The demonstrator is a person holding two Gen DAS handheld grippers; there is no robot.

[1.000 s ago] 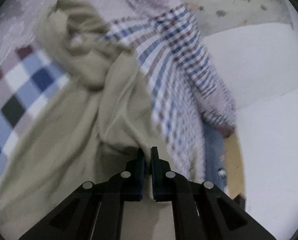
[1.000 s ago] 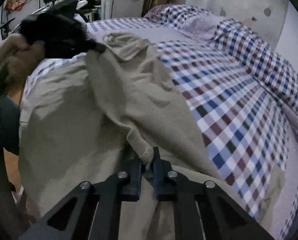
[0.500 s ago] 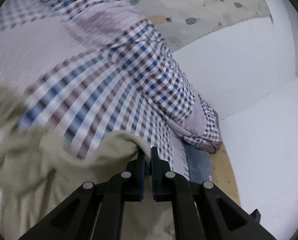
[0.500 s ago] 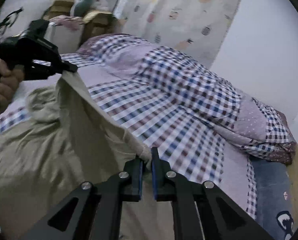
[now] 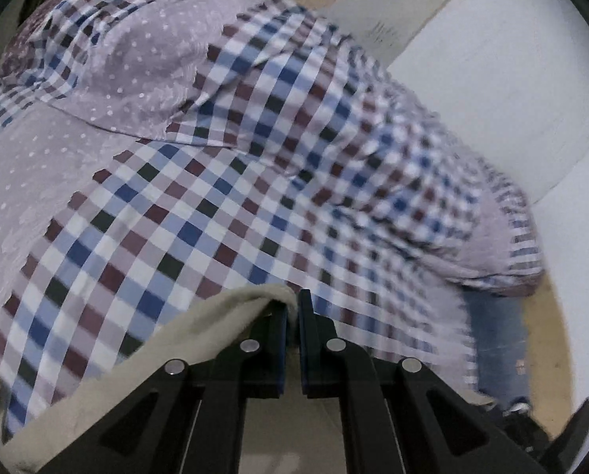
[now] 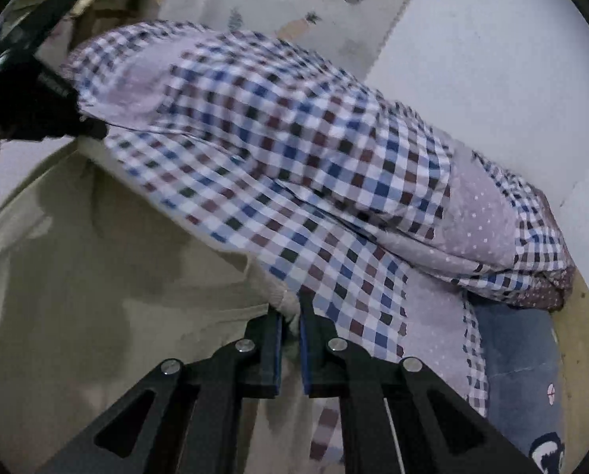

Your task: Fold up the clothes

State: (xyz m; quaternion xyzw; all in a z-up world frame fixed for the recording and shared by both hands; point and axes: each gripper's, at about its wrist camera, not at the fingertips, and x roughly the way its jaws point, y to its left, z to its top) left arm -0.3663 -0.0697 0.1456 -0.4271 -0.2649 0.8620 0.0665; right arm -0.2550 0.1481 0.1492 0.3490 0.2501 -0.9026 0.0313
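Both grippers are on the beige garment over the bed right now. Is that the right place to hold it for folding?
Probably yes. Left gripper and right gripper each pinch the beige garment at its thick top hem, from above; held so, the cloth hangs spread over the checked bedding.

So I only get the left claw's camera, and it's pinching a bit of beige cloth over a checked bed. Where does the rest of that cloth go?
Observer: It runs across to the right claw, which is shut on another edge of the same beige garment.
Operator: Is it bunched up between them?
Observer: No. In the right camera it hangs as a broad, fairly flat panel that reaches up to the left claw at the top left.
Operator: And that blue blur by the bed?
Observer: It's a dark blue cloth with a small cartoon print, beside the edge of the checked quilt.
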